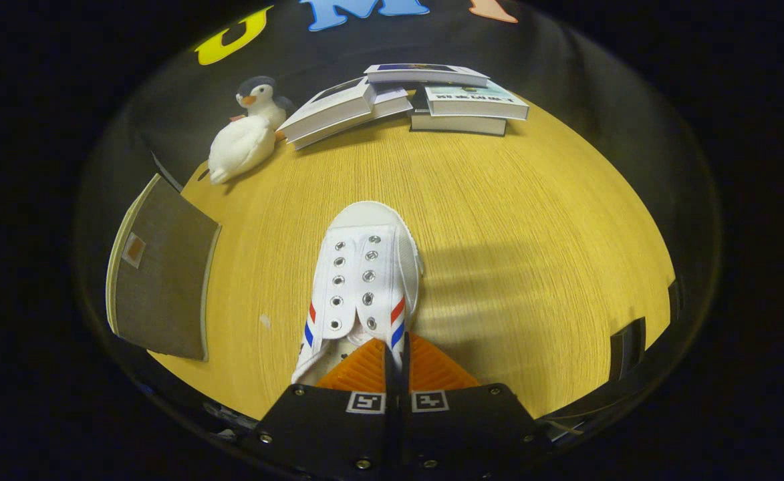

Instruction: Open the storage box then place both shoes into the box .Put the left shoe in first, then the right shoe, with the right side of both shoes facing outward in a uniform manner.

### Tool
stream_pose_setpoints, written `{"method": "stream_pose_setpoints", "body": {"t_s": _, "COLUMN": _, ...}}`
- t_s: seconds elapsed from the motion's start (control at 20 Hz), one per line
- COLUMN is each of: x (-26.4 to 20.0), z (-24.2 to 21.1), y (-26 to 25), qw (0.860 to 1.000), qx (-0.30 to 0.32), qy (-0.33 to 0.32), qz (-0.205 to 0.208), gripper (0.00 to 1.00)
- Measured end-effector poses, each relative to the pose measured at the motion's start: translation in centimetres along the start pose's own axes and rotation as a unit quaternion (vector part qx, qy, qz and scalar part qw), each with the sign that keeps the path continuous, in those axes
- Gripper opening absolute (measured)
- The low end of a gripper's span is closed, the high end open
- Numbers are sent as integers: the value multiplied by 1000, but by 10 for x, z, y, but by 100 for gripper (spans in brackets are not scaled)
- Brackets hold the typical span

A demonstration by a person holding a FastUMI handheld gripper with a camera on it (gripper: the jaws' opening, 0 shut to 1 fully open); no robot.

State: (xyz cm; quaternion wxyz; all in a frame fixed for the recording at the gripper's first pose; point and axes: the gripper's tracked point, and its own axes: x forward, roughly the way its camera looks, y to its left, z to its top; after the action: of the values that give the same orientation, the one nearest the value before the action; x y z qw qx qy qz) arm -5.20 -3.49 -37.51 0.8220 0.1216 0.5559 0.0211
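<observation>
A white lace-less canvas shoe (pixel 365 267) with red and blue side stripes points its toe away from me over the wooden table (pixel 532 220). My gripper (pixel 395 351) is shut on the shoe, with both fingers pinching the right-hand rim of its opening near the heel. Whether the sole rests on the table or hangs just above it I cannot tell. To the left of the shoe, at the table's edge, a grey-brown fabric panel (pixel 161 274) with a small tag belongs to the storage box; the box's inside is hidden.
A plush penguin (pixel 244 133) lies at the far left of the table. Stacked books (pixel 425 100) line the far edge. A small black object (pixel 627 347) sits at the table's near right edge. Bare wood stretches to the right of the shoe.
</observation>
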Motion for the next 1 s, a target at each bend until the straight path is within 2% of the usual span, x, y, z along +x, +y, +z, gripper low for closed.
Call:
{"method": "stream_pose_setpoints", "body": {"t_s": 0.25, "x": -25, "z": 18, "y": 22, "qw": 1000, "qx": -2, "qy": -22, "qz": 8, "gripper": 0}}
{"method": "stream_pose_setpoints", "body": {"t_s": 0.7, "x": -76, "z": 54, "y": 100, "qw": 997, "qx": -10, "qy": -62, "qz": 50, "gripper": 0}}
{"method": "stream_pose_setpoints", "body": {"t_s": 1.0, "x": -97, "z": 67, "y": 149, "qw": 995, "qx": -23, "qy": -67, "qz": 75, "gripper": 0}}
